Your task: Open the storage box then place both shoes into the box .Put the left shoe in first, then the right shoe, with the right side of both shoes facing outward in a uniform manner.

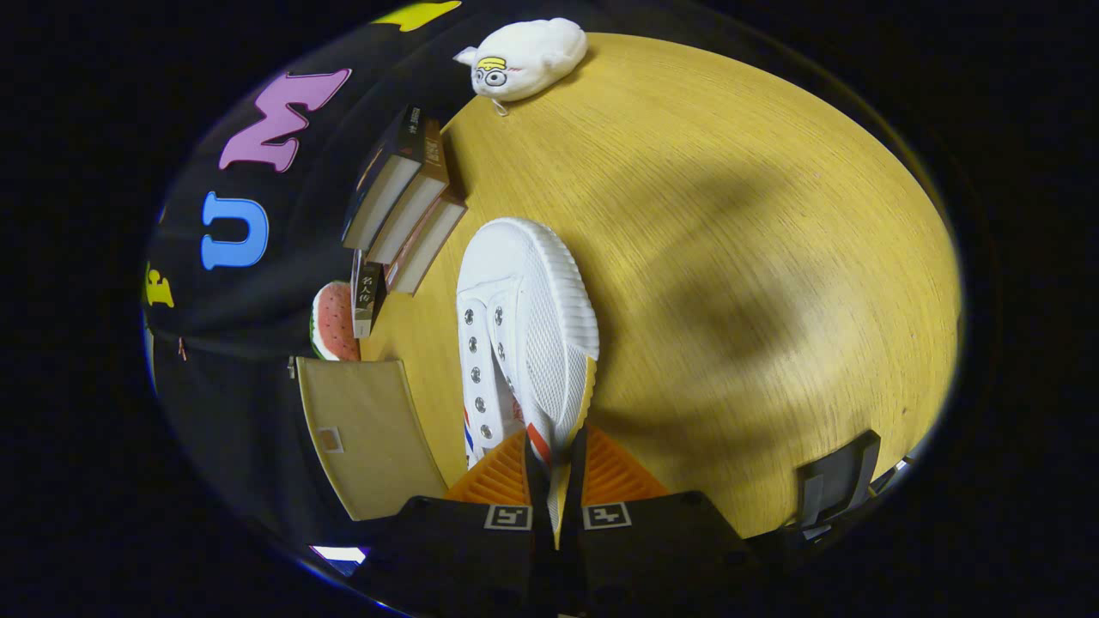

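A white canvas shoe with a ribbed rubber toe and red and blue stripes hangs over the wooden table, toe pointing away from me. My gripper is shut on the shoe's side wall near the heel, with both orange fingers pressed against it. The view is rolled sideways. The beige storage box stands to the left of the fingers, beside the shoe; I see one flat face with a small label tab, and I cannot tell whether it is open.
A row of books leans beyond the box by the black wall. A watermelon-slice toy sits between books and box. A white plush toy lies far across the table. A black object sits right of the fingers.
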